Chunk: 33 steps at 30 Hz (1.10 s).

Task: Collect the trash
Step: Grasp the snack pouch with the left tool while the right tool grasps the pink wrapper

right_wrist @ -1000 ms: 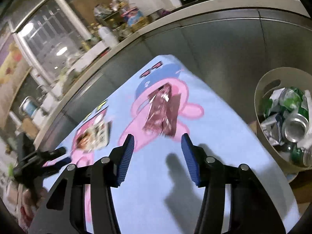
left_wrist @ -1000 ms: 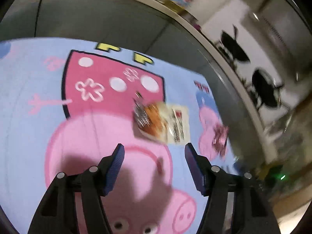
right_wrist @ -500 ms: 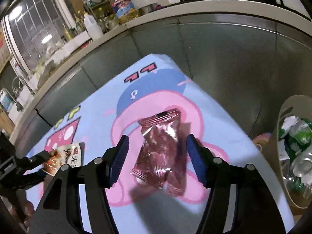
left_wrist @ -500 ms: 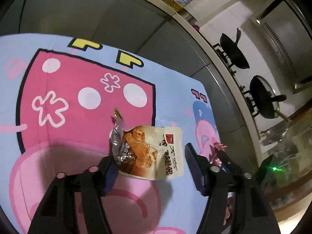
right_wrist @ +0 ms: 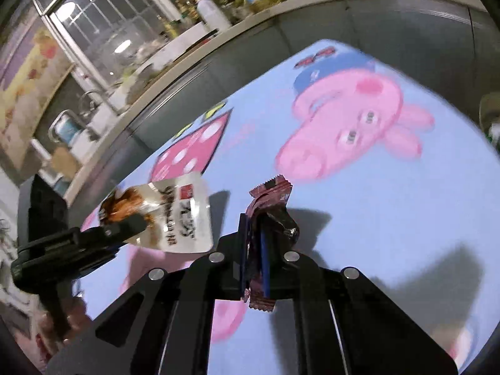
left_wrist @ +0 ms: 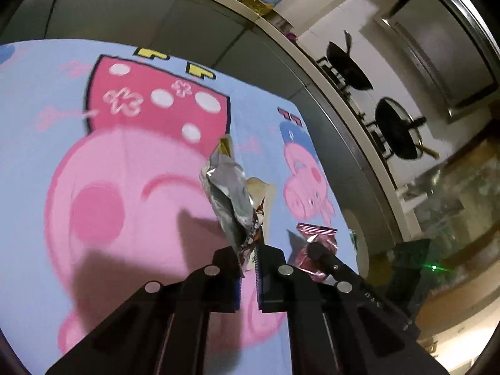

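My left gripper (left_wrist: 248,276) is shut on a white snack pouch (left_wrist: 229,206) whose silver back faces the camera, held above the cartoon pig mat (left_wrist: 109,187). The pouch's printed front shows in the right wrist view (right_wrist: 175,215), with the left gripper (right_wrist: 125,228) at the left. My right gripper (right_wrist: 253,268) is shut on a dark red foil wrapper (right_wrist: 268,200), lifted off the mat (right_wrist: 406,203). That wrapper and the right gripper also show in the left wrist view (left_wrist: 315,250).
Grey cabinet fronts (left_wrist: 156,22) and a counter with bottles (right_wrist: 218,9) run behind the mat. Two black pans (left_wrist: 397,131) sit on a stove at the right. A pale bin's rim (right_wrist: 489,109) shows at the right edge.
Both grippers have closed on their pieces of trash and lifted them off the mat. The mat under them lies bare where the pouch and wrapper were.
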Each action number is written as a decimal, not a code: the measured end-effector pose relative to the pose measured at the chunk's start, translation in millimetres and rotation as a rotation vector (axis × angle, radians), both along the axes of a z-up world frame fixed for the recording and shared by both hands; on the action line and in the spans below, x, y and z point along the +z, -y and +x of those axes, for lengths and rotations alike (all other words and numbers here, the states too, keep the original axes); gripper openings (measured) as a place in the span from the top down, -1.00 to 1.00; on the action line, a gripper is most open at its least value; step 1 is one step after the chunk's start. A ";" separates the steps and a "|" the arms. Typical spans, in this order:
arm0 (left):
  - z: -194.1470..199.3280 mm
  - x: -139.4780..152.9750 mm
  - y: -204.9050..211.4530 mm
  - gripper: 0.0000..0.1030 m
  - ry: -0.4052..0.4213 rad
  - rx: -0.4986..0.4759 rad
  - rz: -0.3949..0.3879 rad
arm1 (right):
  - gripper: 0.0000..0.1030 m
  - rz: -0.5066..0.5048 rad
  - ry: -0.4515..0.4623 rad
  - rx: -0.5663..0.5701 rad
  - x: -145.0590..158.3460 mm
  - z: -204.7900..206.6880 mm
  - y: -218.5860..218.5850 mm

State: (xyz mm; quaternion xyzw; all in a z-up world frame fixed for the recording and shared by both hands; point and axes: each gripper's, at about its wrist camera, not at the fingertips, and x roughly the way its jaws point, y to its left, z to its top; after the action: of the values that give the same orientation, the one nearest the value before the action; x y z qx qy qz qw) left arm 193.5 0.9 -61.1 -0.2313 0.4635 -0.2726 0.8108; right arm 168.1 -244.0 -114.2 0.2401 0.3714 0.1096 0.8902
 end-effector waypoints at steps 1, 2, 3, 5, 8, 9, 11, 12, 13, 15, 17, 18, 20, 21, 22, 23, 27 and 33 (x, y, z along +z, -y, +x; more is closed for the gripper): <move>-7.1 0.8 -1.4 0.86 -0.002 -0.003 0.001 | 0.87 0.017 -0.002 0.013 -1.5 -11.7 -4.2; -16.7 1.8 -3.0 0.86 -0.003 -0.009 0.000 | 0.87 0.025 -0.002 0.018 -2.3 -17.5 -5.5; -25.8 2.7 -3.5 0.86 -0.002 -0.013 0.004 | 0.87 0.038 -0.002 0.022 -3.6 -30.3 -7.7; -38.6 4.1 -1.1 0.86 0.002 -0.024 0.018 | 0.87 0.058 -0.012 0.026 -6.5 -43.7 -9.2; -55.9 4.6 8.3 0.86 0.002 -0.058 0.037 | 0.87 0.097 -0.029 0.035 -10.6 -65.0 -9.0; -62.8 4.6 12.2 0.86 0.005 -0.072 0.046 | 0.87 0.098 -0.028 0.036 -10.9 -69.9 -8.0; -71.0 4.3 17.5 0.86 0.007 -0.088 0.057 | 0.87 0.102 -0.034 0.043 -13.1 -81.3 -7.7; -75.3 2.9 18.8 0.86 0.005 -0.094 0.062 | 0.87 0.105 -0.041 0.048 -14.9 -88.0 -7.0; -79.9 0.6 20.3 0.86 -0.002 -0.101 0.069 | 0.87 0.106 -0.046 0.052 -16.8 -95.0 -6.5; -89.0 -4.3 21.0 0.86 -0.018 -0.114 0.078 | 0.87 0.109 -0.057 0.061 -20.9 -106.9 -6.3; -97.2 -5.9 21.5 0.86 -0.020 -0.126 0.090 | 0.87 0.111 -0.070 0.069 -26.2 -118.1 -8.0; -100.8 -6.3 21.6 0.86 -0.020 -0.130 0.094 | 0.87 0.111 -0.078 0.072 -29.9 -125.7 -10.0; -109.6 -7.2 22.0 0.86 -0.019 -0.141 0.109 | 0.87 0.112 -0.086 0.076 -34.6 -134.6 -12.3; -113.5 -7.2 22.4 0.86 -0.017 -0.146 0.116 | 0.87 0.114 -0.090 0.077 -36.2 -138.3 -14.6; -117.1 -6.8 23.0 0.86 -0.014 -0.150 0.122 | 0.87 0.117 -0.090 0.078 -36.9 -140.9 -15.7; -120.7 -6.3 23.9 0.86 -0.010 -0.154 0.127 | 0.87 0.119 -0.089 0.078 -37.4 -143.7 -16.5; -132.2 2.3 27.8 0.86 0.019 -0.164 0.152 | 0.87 0.121 -0.064 0.064 -30.8 -156.6 -16.2; -130.5 19.4 50.7 0.86 0.061 -0.204 0.161 | 0.87 0.133 -0.030 0.009 -21.6 -162.4 8.2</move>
State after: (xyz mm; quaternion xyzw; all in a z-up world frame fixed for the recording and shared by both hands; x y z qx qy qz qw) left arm 63.0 -49.8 -41.7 -0.1088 0.4802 -0.3223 0.8085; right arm 5.7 -252.2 -135.8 0.2988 0.3775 0.1343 0.8661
